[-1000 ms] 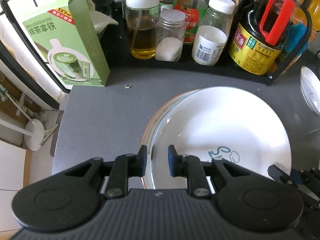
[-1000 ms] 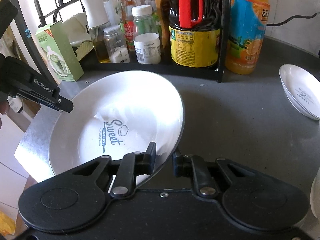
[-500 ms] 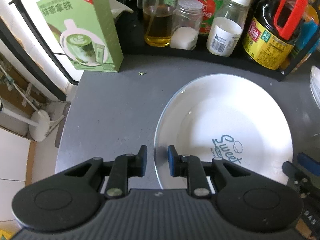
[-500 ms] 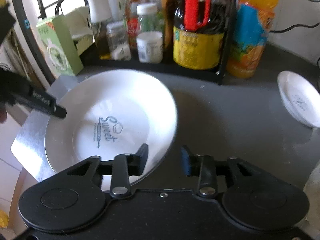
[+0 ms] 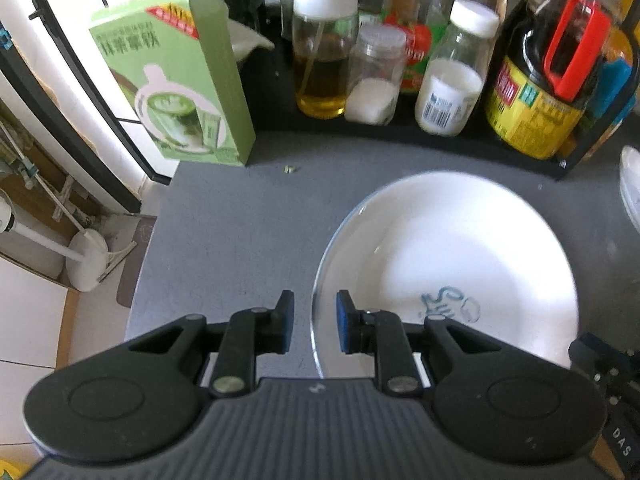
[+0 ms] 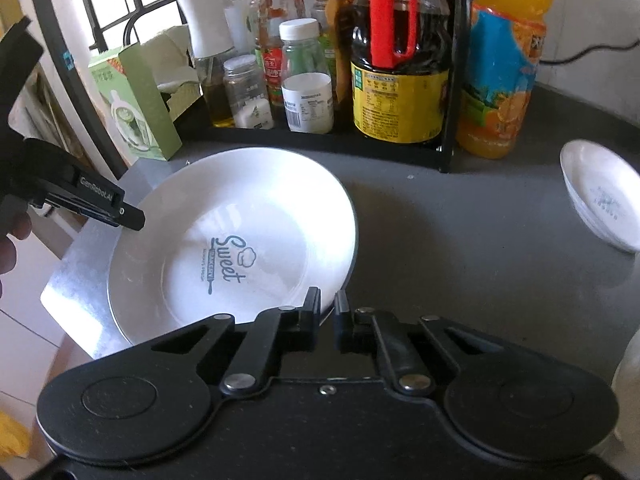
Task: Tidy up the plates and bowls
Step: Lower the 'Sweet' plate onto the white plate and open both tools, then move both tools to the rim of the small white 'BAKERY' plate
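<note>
Right gripper (image 6: 327, 307): jaws drawn nearly together, and the near rim of the white plate (image 6: 224, 240) at 5 o'clock sits in the narrow gap; it reads as clenched on that rim, though the actual pad contact is hard to see.

Left gripper (image 5: 311, 325): jaws set narrowly apart, straddling the plate's rim at its 8 o'clock edge in the left wrist view. The rim stands in the gap without either pad clearly pressing on it, so released, not gripping.

Plate: lies on the grey worktop (image 6: 460, 248) close to the worktop's left edge, printed "Sweet" in its well. Whether it lies flat or has its near edge raised, I cannot tell.

At 3 o'clock from the plate, well apart, a small white bowl (image 6: 600, 196) rests on the worktop.

Beyond, at 12 o'clock: black rack (image 6: 320, 140) of bottles and jars, with a green carton (image 5: 176, 76) at 10 o'clock.

Risks, as judged:
- One-sided rim pinch on glazed ceramic; the plate could pivot or slip out if lifted, since the left gripper gives no support.
- Plate is near the worktop's edge; a slip toward 9 o'clock could send it off.
- Sweeping toward the bowl may knock it or chip both rims.
- A high swing toward 12 o'clock could strike the rack.
</note>
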A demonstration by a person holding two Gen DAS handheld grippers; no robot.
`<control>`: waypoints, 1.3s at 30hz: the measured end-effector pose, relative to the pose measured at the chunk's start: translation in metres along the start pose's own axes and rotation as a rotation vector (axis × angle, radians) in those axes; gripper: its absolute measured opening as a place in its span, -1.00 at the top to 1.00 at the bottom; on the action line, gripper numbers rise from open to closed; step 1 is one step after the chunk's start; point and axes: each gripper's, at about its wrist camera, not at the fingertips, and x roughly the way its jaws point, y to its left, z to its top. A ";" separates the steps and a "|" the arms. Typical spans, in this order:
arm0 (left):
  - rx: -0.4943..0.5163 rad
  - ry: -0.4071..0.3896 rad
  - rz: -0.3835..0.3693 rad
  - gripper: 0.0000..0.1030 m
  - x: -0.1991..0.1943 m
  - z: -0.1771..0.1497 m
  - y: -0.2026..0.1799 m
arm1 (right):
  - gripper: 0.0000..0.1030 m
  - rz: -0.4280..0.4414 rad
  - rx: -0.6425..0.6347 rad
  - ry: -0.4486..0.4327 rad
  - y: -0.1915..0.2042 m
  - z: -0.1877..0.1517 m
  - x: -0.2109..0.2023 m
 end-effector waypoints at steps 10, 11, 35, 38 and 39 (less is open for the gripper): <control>0.045 -0.054 -0.105 0.11 -0.025 0.030 -0.060 | 0.26 -0.101 0.145 -0.095 -0.056 0.027 -0.046; 0.055 -0.059 -0.121 0.07 -0.026 0.032 -0.069 | 0.14 -0.105 0.163 -0.099 -0.063 0.030 -0.050; 0.246 -0.100 -0.285 0.06 -0.031 0.066 -0.280 | -0.11 -0.182 0.239 -0.104 -0.224 0.056 -0.146; 0.231 -0.098 -0.284 0.06 -0.024 0.069 -0.297 | -0.11 -0.209 0.220 -0.102 -0.247 0.054 -0.153; 0.225 -0.099 -0.285 0.07 -0.022 0.069 -0.302 | -0.11 -0.213 0.215 -0.101 -0.254 0.053 -0.155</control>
